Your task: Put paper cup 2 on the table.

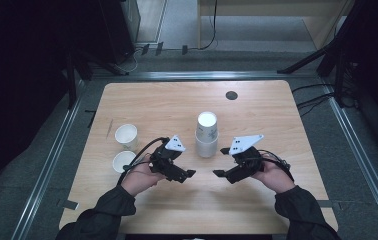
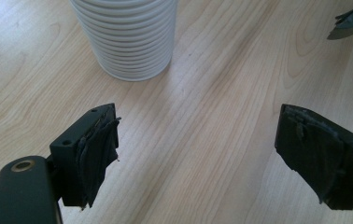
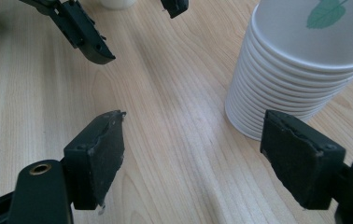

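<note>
A tall stack of white paper cups (image 1: 207,134) stands upside down at the middle of the wooden table (image 1: 257,210). My left gripper (image 1: 187,163) hovers just left of the stack's base, open and empty. My right gripper (image 1: 219,162) is just right of it, also open and empty. The two face each other in front of the stack. In the left gripper view the stack (image 2: 128,37) rises beyond the open left gripper (image 2: 198,140). In the right gripper view the stack (image 3: 296,74), with a green leaf print, stands to the right of the open right gripper (image 3: 193,154).
Two single white cups (image 1: 126,136) (image 1: 123,161) stand upright near the table's left side. A black round grommet (image 1: 231,95) sits at the far edge. The left gripper's jaws show far off in the right gripper view. Dark stands and cables surround the table.
</note>
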### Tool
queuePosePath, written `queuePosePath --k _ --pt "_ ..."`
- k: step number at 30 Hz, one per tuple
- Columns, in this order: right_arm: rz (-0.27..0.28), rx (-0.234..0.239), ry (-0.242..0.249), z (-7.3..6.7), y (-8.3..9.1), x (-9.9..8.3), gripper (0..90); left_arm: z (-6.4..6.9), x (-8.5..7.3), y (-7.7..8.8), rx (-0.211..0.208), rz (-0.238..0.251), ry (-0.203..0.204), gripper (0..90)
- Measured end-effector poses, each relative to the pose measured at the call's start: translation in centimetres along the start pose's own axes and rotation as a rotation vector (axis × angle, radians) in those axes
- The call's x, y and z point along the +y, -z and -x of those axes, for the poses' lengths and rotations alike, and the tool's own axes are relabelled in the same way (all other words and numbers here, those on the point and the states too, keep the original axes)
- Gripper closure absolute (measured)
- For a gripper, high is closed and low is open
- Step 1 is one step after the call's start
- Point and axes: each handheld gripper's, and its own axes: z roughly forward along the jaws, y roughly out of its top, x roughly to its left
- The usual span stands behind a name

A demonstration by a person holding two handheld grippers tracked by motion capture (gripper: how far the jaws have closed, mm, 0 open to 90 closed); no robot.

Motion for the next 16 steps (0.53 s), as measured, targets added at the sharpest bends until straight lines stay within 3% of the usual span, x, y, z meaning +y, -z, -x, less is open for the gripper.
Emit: queuePosePath --k 10,16 --pt "-0.002 -0.001 0.001 0.00 0.00 -0.02 22.5 -0.19 -0.19 -0.04 -0.006 -0.005 -0.005 13.9" --pt "-0.005 0.000 0.004 0.04 -0.02 -0.04 22.4 -0.29 -0.43 -0.13 0.028 0.005 -0.020 13.8"
